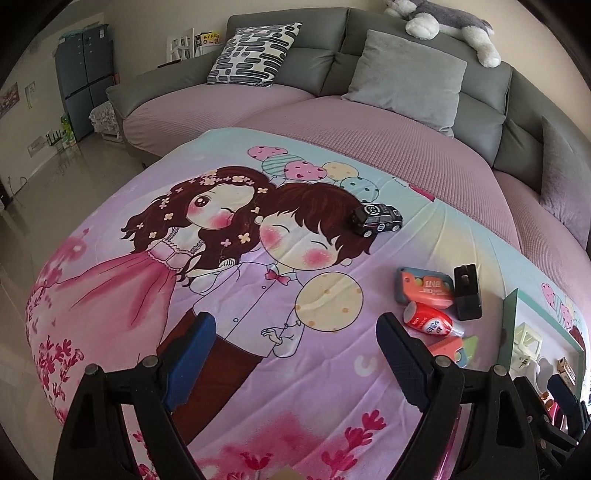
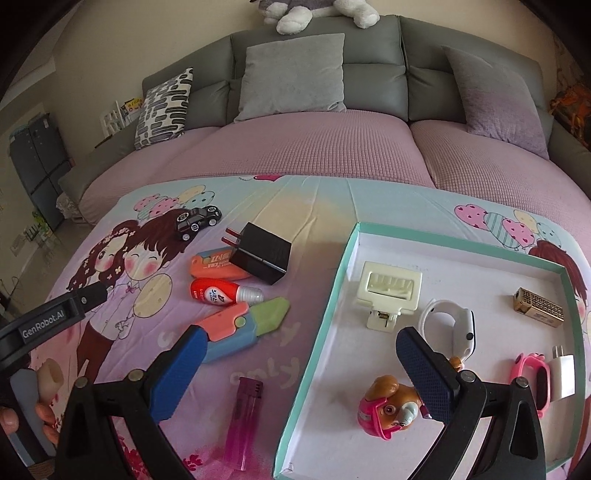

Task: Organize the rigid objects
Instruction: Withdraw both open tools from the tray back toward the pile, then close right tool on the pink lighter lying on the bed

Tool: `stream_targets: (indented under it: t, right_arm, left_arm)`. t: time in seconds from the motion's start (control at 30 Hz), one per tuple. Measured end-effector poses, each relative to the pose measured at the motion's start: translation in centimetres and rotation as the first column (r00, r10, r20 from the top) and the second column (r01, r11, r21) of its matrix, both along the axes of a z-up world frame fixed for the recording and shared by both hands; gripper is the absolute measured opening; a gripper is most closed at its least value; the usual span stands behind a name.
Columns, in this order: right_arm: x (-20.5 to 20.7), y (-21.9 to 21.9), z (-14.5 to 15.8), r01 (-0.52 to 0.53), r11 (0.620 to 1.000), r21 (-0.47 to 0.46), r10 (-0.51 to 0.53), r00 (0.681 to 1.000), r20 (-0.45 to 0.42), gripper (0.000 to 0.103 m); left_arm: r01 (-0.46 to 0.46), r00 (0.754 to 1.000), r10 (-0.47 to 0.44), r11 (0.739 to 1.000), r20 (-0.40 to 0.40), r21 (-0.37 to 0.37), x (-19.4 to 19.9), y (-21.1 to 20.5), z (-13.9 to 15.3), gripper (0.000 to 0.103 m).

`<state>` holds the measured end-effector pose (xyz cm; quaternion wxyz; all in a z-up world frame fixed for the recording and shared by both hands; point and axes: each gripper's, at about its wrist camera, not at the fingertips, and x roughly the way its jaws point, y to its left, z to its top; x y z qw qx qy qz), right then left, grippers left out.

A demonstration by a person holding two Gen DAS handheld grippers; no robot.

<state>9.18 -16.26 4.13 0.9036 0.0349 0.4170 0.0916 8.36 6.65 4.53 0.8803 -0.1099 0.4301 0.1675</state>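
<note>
A teal-rimmed white tray (image 2: 325, 317) lies on the cartoon blanket and holds a cream clip (image 2: 388, 288), a white watch (image 2: 454, 321), a gold box (image 2: 539, 306), a pup figure (image 2: 388, 410), a pink watch (image 2: 532, 373) and a white plug (image 2: 563, 373). Left of the tray lie a black toy car (image 2: 197, 221), a black charger (image 2: 262, 254), an orange case (image 2: 214, 266), a red glue bottle (image 2: 218, 291), a pastel toy knife (image 2: 243, 325) and a pink lighter (image 2: 243, 417). My right gripper (image 2: 299, 365) is open and empty over the tray's left rim. My left gripper (image 1: 295, 354) is open and empty over the blanket, left of the car (image 1: 378, 218) and the charger (image 1: 467, 295).
The blanket (image 1: 258, 295) covers a table in front of a grey sofa (image 2: 314, 74) with pink seat covers and several cushions. A plush dog (image 1: 443, 18) lies on the sofa back. The tiled floor (image 1: 44, 192) and a dark cabinet (image 1: 85, 74) are at the left.
</note>
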Motion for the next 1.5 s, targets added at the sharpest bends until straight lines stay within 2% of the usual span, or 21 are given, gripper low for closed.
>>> stream_targets:
  t: [0.17,0.3,0.37,0.5,0.7,0.77,0.9,0.97,1.03,1.1,1.33,1.5]
  right_arm:
    - [-0.3,0.7,-0.6,-0.031,0.999,0.011,0.032,0.999,-0.030,0.096]
    - [-0.7,1.5,-1.2,-0.052,0.999,0.006,0.052,0.997,-0.056,0.088]
    - [-1.0,1.8,-1.5,-0.058,0.998,0.006,0.058,0.996,-0.070,0.080]
    - [-1.7,2.7,-1.7,-0.082,0.997,-0.006,0.081,0.993,-0.082,0.074]
    - [-2.3,3.8,-2.2,-0.104,0.993,-0.054,0.098,0.991,-0.094,0.058]
    - [-2.6,3.9,-2.0,-0.107,0.993,-0.042,0.103,0.990,-0.093,0.048]
    - [-2.9,4.8,-2.2,-0.136,0.989,-0.050,0.131,0.986,-0.103,0.047]
    - [-2.9,5.3,-2.6,-0.153,0.987,-0.056,0.145,0.982,-0.123,0.042]
    - [-2.9,5.6,-3.1,-0.158,0.985,-0.068,0.147,0.979,-0.144,0.041]
    - [-2.9,5.7,-3.6,-0.164,0.984,-0.069,0.151,0.975,-0.165,0.036]
    - [-2.6,6.1,-4.9,-0.166,0.982,-0.091,0.143,0.965,-0.218,0.035]
    - [-2.4,6.3,-5.6,-0.177,0.980,-0.094,0.149,0.958,-0.245,0.022]
  left_arm:
    - [-0.004,1.000,0.003,1.000,-0.031,-0.011,0.2,0.9,-1.2,0.089]
    - [0.043,0.997,-0.043,0.999,-0.064,-0.011,0.6,0.6,-2.1,0.089]
    - [0.065,0.995,-0.068,0.997,-0.076,-0.030,0.8,0.5,-2.5,0.089]
    - [0.107,0.987,-0.116,0.991,-0.112,-0.085,1.4,0.4,-3.9,0.089]
    - [0.092,0.986,-0.106,0.990,-0.126,-0.110,1.3,1.4,-4.4,0.089]
    - [0.090,0.986,-0.105,0.990,-0.132,-0.112,1.4,1.6,-4.4,0.089]
    - [0.091,0.984,-0.108,0.989,-0.144,-0.119,1.5,1.8,-4.7,0.089]
    - [0.089,0.984,-0.106,0.989,-0.142,-0.122,1.5,2.0,-4.8,0.089]
    - [0.084,0.985,-0.101,0.989,-0.141,-0.124,1.5,2.1,-4.8,0.089]
    - [0.080,0.985,-0.097,0.990,-0.145,-0.120,1.5,2.2,-4.9,0.089]
    - [0.080,0.984,-0.097,0.990,-0.150,-0.115,1.5,2.1,-5.0,0.089]
    - [0.081,0.983,-0.098,0.991,-0.157,-0.108,1.6,1.9,-5.0,0.089]
